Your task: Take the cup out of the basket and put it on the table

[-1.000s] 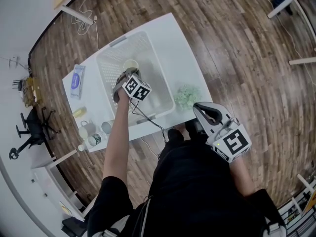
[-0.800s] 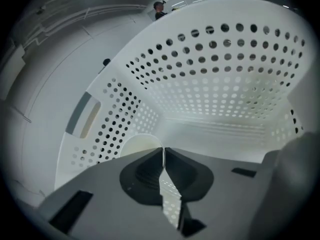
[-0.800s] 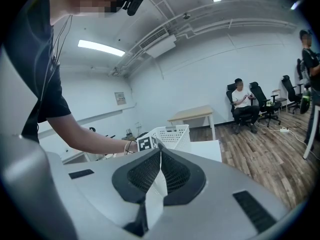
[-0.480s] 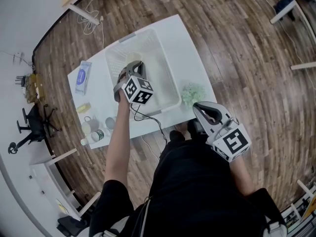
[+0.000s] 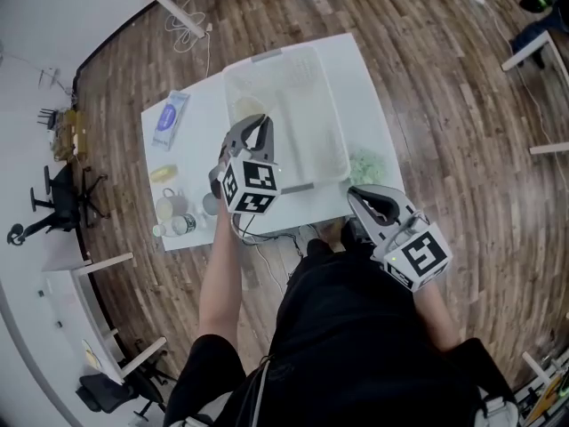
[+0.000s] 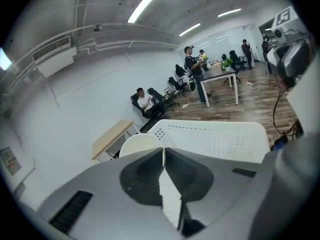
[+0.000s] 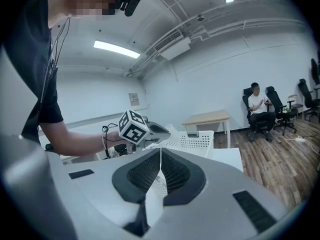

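Observation:
A cream cup (image 5: 245, 110) hangs over the left side of the white basket (image 5: 307, 83). My left gripper (image 5: 257, 125) is shut on the cup's rim. In the left gripper view the cup's (image 6: 139, 144) thin wall is pinched between the jaws of the left gripper (image 6: 163, 152), with the basket (image 6: 220, 140) behind it. My right gripper (image 5: 373, 205) hangs shut and empty near the table's front edge, close to my body. In its own view the right gripper (image 7: 160, 152) looks toward the basket (image 7: 198, 139) and the left gripper's marker cube (image 7: 132, 125).
On the white table (image 5: 200, 105) left of the basket lie a blue packet (image 5: 169, 119) and a yellow item (image 5: 164, 173). Several cups and jars (image 5: 176, 216) stand at the front left corner. A pale green bundle (image 5: 365, 165) lies right of the basket. People sit far off in the room.
My left gripper has risen out of the basket with the cup and come toward the basket's front left. The right gripper has stayed where it was.

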